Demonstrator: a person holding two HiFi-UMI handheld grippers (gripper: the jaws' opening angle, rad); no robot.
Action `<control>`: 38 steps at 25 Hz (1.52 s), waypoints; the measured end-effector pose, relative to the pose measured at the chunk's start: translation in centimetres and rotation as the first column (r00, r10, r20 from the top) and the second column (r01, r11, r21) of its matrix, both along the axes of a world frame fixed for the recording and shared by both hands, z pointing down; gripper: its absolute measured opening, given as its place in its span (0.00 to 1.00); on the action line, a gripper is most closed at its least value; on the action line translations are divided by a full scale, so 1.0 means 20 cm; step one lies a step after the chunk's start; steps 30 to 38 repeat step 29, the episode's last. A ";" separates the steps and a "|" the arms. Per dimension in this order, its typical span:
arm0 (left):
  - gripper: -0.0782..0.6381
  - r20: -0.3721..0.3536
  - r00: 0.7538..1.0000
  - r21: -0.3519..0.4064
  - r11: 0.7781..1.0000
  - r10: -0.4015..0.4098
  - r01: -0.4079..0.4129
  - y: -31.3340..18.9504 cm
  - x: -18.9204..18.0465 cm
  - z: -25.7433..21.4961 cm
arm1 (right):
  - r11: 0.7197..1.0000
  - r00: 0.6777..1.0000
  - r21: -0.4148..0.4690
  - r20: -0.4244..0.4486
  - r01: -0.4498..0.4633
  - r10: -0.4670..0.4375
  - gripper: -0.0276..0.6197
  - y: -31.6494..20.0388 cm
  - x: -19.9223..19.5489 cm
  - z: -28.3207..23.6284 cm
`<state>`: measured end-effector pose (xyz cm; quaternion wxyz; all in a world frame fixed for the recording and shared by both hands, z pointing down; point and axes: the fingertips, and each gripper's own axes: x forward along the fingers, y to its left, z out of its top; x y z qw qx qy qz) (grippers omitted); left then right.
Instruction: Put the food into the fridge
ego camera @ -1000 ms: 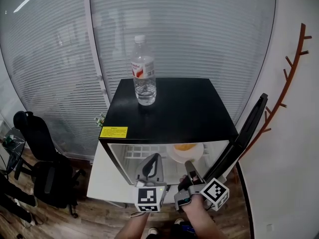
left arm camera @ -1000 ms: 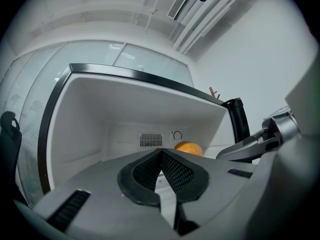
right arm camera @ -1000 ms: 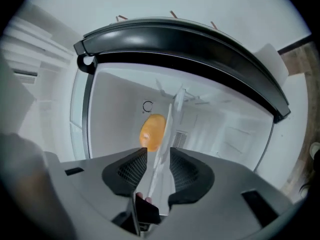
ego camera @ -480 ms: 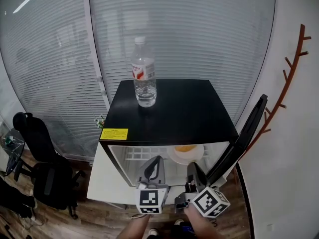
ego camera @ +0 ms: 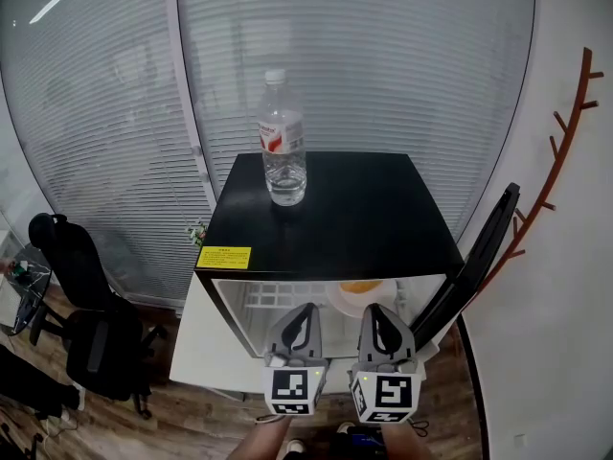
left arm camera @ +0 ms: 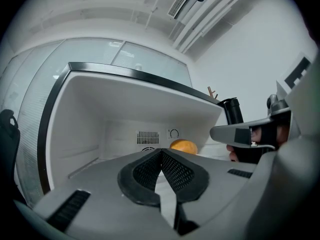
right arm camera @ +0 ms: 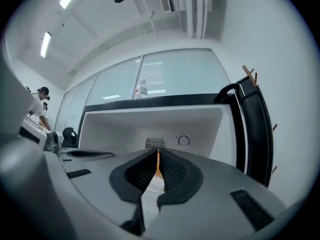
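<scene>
Ahead of both hand-held grippers, inside the open fridge (ego camera: pixel 326 218):

- Food (left arm camera: pixel 183 146): one orange, roundish piece on a pale plate (ego camera: pixel 356 300), on the fridge floor, beyond and slightly right of the left hand-held gripper (left arm camera: pixel 161 152), almost straight beyond the right hand-held gripper (right arm camera: pixel 157 155). Well apart from both.
- Long axis: the piece looks a little wider than tall, so its long axis seems to lie flat and crosswise to the jaws. No distinct end shows; which way it points cannot be told.
- Left hand-held gripper: jaws together, nothing between them.
- Right hand-held gripper: jaws closing, pads together, empty.
- Door (ego camera: pixel 479 257): swung open, right of the right hand-held gripper.
- Bottle (ego camera: pixel 284 142): upright on the fridge top, above and beyond both.

Hazards, as judged:
- Swinging the door hard could shake the fridge and topple the bottle, which is tall and stands free.
- Closed jaws pushed forward could strike the plate rim and slide or tip the food.
- Door left open: task unfinished.
</scene>
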<state>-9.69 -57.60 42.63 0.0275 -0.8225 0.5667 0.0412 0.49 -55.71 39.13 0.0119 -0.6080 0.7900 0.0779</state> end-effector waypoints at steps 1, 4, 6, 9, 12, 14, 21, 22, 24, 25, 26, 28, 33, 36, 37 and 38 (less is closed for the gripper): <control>0.14 0.001 1.000 -0.001 1.000 -0.001 0.001 0.00 0.00 0.00 | 1.000 1.000 0.004 -0.015 -0.001 0.001 0.10 0.00 0.00 0.00; 0.15 0.006 1.000 -0.005 1.000 -0.008 0.008 0.00 -0.01 0.01 | 1.000 1.000 -0.003 -0.027 0.006 -0.006 0.10 0.00 -0.01 0.01; 0.15 0.008 1.000 -0.007 1.000 -0.008 0.008 0.00 -0.01 0.01 | 1.000 1.000 -0.012 -0.016 0.012 -0.012 0.10 0.00 -0.02 0.02; 0.15 -0.004 1.000 -0.012 1.000 -0.006 0.006 0.00 0.00 0.00 | 1.000 1.000 -0.005 -0.010 0.018 -0.018 0.10 0.00 -0.01 0.02; 0.15 0.000 1.000 -0.008 1.000 -0.008 0.008 0.00 0.00 0.00 | 0.999 0.999 -0.015 0.017 0.035 -0.035 0.10 0.00 -0.01 0.02; 0.15 0.004 1.000 -0.009 1.000 -0.010 0.010 0.00 0.00 0.00 | 0.999 0.999 -0.031 0.039 0.035 -0.034 0.10 0.00 0.00 0.02; 0.15 0.020 1.000 -0.004 1.000 -0.013 0.014 0.00 -0.01 -0.01 | 0.999 0.999 -0.030 0.031 0.036 -0.035 0.10 -0.01 0.00 0.01; 0.15 0.020 1.000 -0.004 1.000 -0.014 0.014 0.00 -0.01 -0.01 | 0.999 0.999 -0.027 0.029 0.036 -0.035 0.10 -0.01 0.00 0.01; 0.15 0.020 1.000 -0.004 1.000 -0.016 0.016 0.00 -0.01 -0.01 | 0.999 0.999 -0.023 0.025 0.037 -0.037 0.10 -0.01 0.00 0.00; 0.15 0.021 1.000 -0.004 1.000 -0.016 0.016 0.00 -0.01 -0.01 | 0.999 0.999 -0.023 0.025 0.036 -0.036 0.10 -0.01 0.00 0.00; 0.15 0.022 1.000 -0.004 1.000 -0.017 0.017 0.00 -0.01 -0.01 | 0.999 0.999 -0.023 0.024 0.035 -0.035 0.10 -0.01 0.00 0.00; 0.15 0.023 1.000 -0.005 1.000 -0.019 0.019 0.00 -0.01 -0.01 | 0.999 0.999 -0.022 0.025 0.034 -0.033 0.10 -0.01 0.01 0.00; 0.14 0.024 1.000 -0.006 1.000 -0.020 0.020 0.00 -0.01 -0.01 | 0.999 0.999 -0.022 0.026 0.033 -0.033 0.10 -0.01 0.01 -0.01; 0.14 0.024 1.000 -0.006 1.000 -0.020 0.020 0.00 -0.01 -0.01 | 0.999 0.999 -0.022 0.026 0.033 -0.033 0.10 -0.01 0.01 -0.01; 0.14 0.024 1.000 -0.006 1.000 -0.020 0.020 0.00 -0.01 -0.01 | 0.999 0.999 -0.022 0.026 0.033 -0.033 0.10 -0.01 0.01 -0.01; 0.14 0.024 1.000 -0.006 1.000 -0.020 0.020 0.00 -0.01 -0.01 | 0.999 0.999 -0.022 0.026 0.033 -0.033 0.10 -0.01 0.01 -0.01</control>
